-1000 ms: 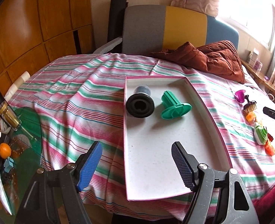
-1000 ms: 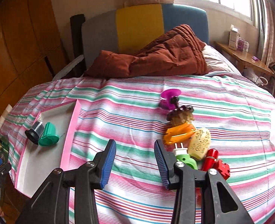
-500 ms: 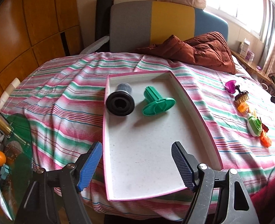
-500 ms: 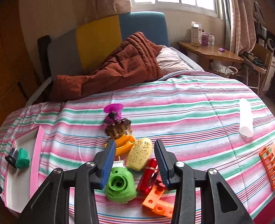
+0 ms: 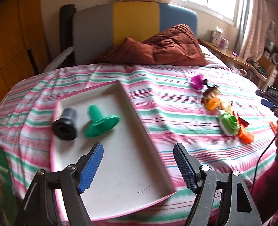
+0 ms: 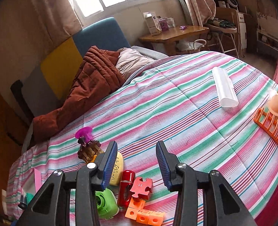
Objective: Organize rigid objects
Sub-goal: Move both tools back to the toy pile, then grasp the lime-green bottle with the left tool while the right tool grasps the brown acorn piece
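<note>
Pink-rimmed and white inside, one tray (image 5: pixel 108 162) lies on the striped bed (image 5: pixel 167 113) in the left wrist view, holding two things: a black cylinder (image 5: pixel 65 124) on its side and a green flanged piece (image 5: pixel 99 121) just beside it. The left gripper (image 5: pixel 138 167) hangs over the tray's near end with its jaws wide apart and nothing between them. Off to the right of the tray, well apart from it, a cluster of small things lies on the bed: a purple piece (image 5: pixel 197 82), a brown brush-like thing (image 5: pixel 211 93), an orange piece (image 5: pixel 213 103), a green plug-like block (image 5: pixel 229 124) and orange cubes (image 5: pixel 246 135); motion blur makes the rest of the cluster hard to count. The right gripper (image 5: pixel 267 98) enters at the right edge, mostly cut off.

From the right wrist, the right gripper (image 6: pixel 137 164) hovers over bare bedspread, jaws partly open and empty. Its left finger covers part of a yellow perforated piece (image 6: pixel 118 169). Beside that lie one red cylinder (image 6: pixel 126 186), one red puzzle piece (image 6: pixel 141 187), three joined orange cubes (image 6: pixel 144 215) and the green plug-like block (image 6: pixel 106 203), half hidden behind the gripper. Farther right lie one white tube (image 6: pixel 224 86) and one orange rack (image 6: pixel 272 128), cut by the edge. Only a corner of the tray (image 6: pixel 34 180) shows.
</note>
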The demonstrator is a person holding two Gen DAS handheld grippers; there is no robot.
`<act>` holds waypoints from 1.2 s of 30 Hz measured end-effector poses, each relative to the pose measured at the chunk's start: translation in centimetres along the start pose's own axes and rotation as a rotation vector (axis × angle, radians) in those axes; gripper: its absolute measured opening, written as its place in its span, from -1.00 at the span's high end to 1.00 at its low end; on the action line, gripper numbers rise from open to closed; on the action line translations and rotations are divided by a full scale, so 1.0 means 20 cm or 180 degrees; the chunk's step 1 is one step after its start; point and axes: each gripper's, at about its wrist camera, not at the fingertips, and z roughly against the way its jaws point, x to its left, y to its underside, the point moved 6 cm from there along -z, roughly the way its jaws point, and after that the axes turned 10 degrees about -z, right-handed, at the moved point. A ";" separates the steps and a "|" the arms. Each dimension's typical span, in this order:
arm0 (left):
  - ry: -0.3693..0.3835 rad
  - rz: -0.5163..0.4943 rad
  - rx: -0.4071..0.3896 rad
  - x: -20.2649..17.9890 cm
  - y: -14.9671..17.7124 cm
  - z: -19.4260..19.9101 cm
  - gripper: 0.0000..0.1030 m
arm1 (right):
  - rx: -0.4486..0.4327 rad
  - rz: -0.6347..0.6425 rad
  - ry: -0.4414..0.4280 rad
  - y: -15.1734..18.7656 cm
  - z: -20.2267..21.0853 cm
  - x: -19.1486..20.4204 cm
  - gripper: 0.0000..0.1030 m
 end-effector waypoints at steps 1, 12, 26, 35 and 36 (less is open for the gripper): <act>0.0066 -0.0035 0.0005 -0.05 -0.03 -0.02 -0.50 | 0.0008 -0.0026 -0.0015 0.00 0.00 -0.01 0.17; 0.0904 -0.0280 0.0365 -0.65 -0.23 -0.32 -0.54 | 0.0183 -0.0370 -0.0120 0.00 -0.03 -0.08 0.15; 0.1037 -0.0170 0.0772 -0.99 -0.39 -0.70 -0.72 | 0.0357 -0.0434 -0.0288 0.02 -0.07 -0.06 0.15; 0.1120 -0.0304 0.0673 -0.99 -0.33 -0.72 -0.10 | 0.0421 -0.0480 -0.0306 0.02 -0.09 -0.07 0.14; 0.1132 -0.0302 0.0654 -0.97 -0.31 -0.70 -0.10 | 0.0426 -0.0486 -0.0300 0.02 -0.10 -0.08 0.14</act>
